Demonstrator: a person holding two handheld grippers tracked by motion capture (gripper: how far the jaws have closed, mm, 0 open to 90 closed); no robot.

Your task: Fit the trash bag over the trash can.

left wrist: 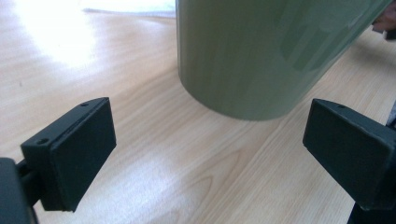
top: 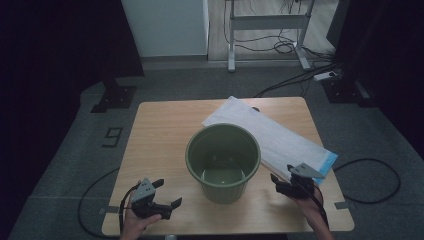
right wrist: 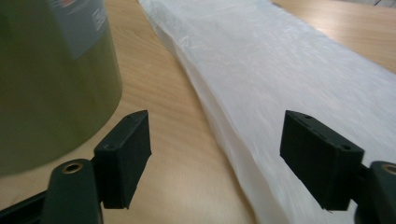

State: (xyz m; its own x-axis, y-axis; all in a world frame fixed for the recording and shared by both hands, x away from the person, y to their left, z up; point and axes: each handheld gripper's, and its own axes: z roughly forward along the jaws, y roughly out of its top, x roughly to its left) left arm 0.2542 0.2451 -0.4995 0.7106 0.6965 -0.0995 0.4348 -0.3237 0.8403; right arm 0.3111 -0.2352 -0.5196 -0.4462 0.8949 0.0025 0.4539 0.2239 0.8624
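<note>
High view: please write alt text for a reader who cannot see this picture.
A green bin stands open and empty on a wooden table, with a flat stack of white bags lying behind it to the right. At the near edge, a person holds the left claw and the right claw, both open, on either side of the bin.

Buckets: one green bucket (top: 223, 162), upright at the middle of the tabletop (top: 160, 135), toward its near edge.
Bag stacks: one flat stack of white bags (top: 272, 137), running from the far edge toward the right near corner.
Grippers: two, the left gripper (top: 167, 192) at the near left corner and the right gripper (top: 280, 179) by the near right corner, each with jaws spread.
Hands: two, one per gripper.
Tables: one.
</note>
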